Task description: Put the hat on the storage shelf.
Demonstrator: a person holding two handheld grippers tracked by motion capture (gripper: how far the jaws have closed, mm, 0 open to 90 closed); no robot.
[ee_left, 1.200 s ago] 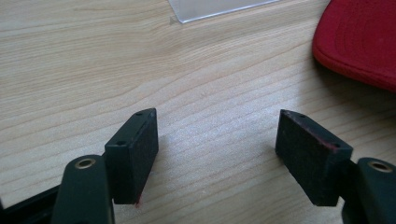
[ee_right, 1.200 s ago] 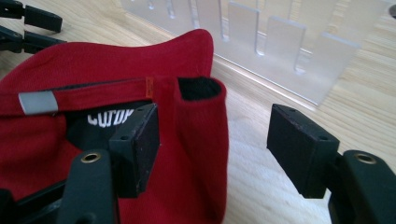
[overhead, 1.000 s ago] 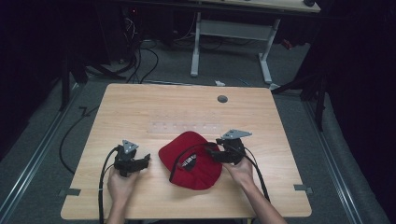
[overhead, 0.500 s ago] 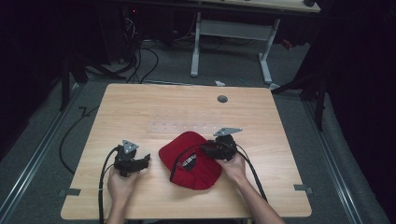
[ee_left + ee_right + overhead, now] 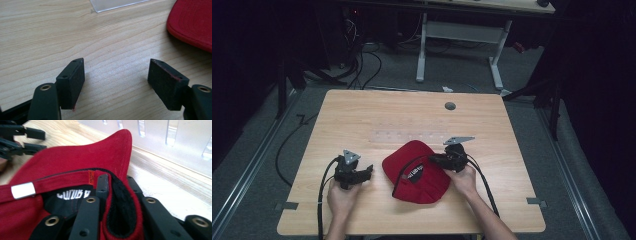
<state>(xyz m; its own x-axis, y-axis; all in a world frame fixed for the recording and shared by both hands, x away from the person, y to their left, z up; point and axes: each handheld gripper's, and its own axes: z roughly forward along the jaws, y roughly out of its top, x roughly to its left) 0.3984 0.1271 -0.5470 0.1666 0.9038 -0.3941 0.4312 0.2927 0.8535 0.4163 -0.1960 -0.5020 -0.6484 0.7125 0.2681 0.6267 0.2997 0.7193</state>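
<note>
Gripping red cap at rim, our right gripper had just closed, pinching folded fabric and sweatband. Cap lay beside clear plastic strip. Left gripper sat released, left of cap. We judged cap soft, light, floppy; rim gave firmest hold.

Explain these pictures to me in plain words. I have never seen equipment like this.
No robot here: a person at a wooden table holds a hand-operated tool in each hand, each ending in two black jaws. One picture looks down from above; the other two come from cameras riding on the tools. The left gripper rests open over bare wood, holding nothing. The right gripper has just been closing, and its jaws now pinch the edge of a red cap, with the cap's black-lined rim folded between them in the right gripper view. A clear plastic strip with small slots lies beyond the cap.
</note>
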